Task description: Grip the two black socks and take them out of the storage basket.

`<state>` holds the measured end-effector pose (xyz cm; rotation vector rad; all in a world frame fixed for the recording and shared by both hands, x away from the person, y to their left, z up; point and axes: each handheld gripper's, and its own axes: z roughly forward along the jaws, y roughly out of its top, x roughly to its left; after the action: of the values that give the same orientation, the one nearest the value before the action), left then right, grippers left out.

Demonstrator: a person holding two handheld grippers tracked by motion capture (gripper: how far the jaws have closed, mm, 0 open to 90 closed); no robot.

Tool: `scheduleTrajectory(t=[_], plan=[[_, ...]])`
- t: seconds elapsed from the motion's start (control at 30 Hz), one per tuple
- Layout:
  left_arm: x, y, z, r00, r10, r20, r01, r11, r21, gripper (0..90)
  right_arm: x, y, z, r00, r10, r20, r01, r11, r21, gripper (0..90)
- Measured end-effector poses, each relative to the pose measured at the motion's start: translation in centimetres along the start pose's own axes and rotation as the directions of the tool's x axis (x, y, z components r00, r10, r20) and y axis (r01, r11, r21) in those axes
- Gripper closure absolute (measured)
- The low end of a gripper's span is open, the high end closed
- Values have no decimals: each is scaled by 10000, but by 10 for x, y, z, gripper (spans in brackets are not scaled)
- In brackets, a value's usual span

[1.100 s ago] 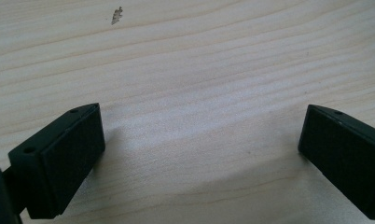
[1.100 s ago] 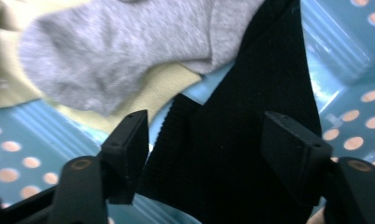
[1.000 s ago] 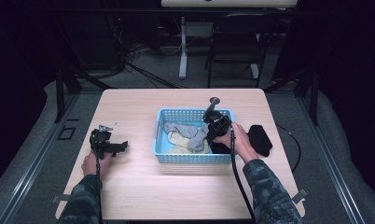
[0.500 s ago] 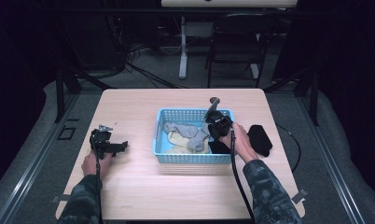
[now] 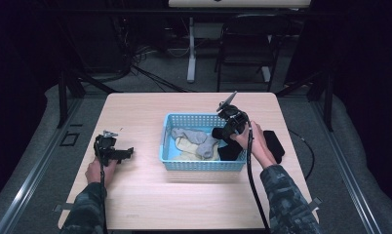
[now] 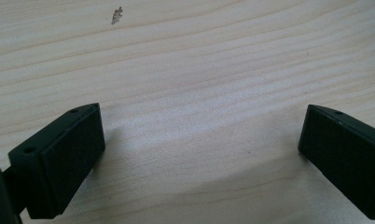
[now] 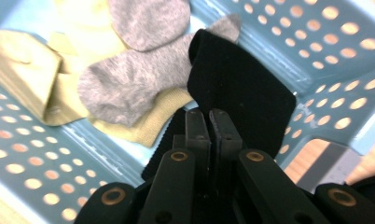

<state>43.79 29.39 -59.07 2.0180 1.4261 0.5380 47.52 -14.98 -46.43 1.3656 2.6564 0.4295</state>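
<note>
A light blue perforated basket (image 5: 204, 165) stands in the middle of the table. In it lie grey socks (image 5: 194, 136) and pale yellow socks (image 5: 186, 148). My right gripper (image 5: 227, 127) hangs over the basket's right end, shut on a black sock (image 5: 228, 151) that drapes down inside the basket. In the right gripper view the jaws (image 7: 209, 114) pinch the black sock (image 7: 241, 88) beside the grey socks (image 7: 129, 84) and the yellow socks (image 7: 27, 70). My left gripper (image 5: 126, 153) rests low over the table at the left, open (image 6: 199, 140) with bare wood between its jaws.
Another black sock (image 5: 274, 145) lies on the table just right of the basket. The wooden table (image 5: 135, 195) is bordered by dark floor, with a chair (image 5: 252, 44) and a stand (image 5: 191, 48) beyond the far edge.
My right gripper has shifted slightly over the basket's right end with the black sock still held. The left gripper has not moved.
</note>
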Motion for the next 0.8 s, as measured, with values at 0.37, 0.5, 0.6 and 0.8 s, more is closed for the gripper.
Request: scheduleTrajectory(t=[0.37, 0.5, 0.6, 0.8], plan=[[0, 0, 0, 10000, -3, 2, 3, 10000, -1, 3, 1, 4, -27, 9999, -141, -80, 137, 9986, -501, 880], [0, 0, 0, 10000, -2, 1, 2, 10000, 1, 3, 1, 6, -37, 9999, -162, -47, 158, 9973, -720, 880], [0, 0, 0, 10000, -20, -3, 20, 10000, -4, 3, 1, 8, -46, 9998, -210, -52, 206, 9967, -781, 880], [0, 0, 0, 10000, -18, -2, 18, 10000, -6, 3, 0, 13, -67, 9996, -261, 103, 270, 9949, -968, 880]])
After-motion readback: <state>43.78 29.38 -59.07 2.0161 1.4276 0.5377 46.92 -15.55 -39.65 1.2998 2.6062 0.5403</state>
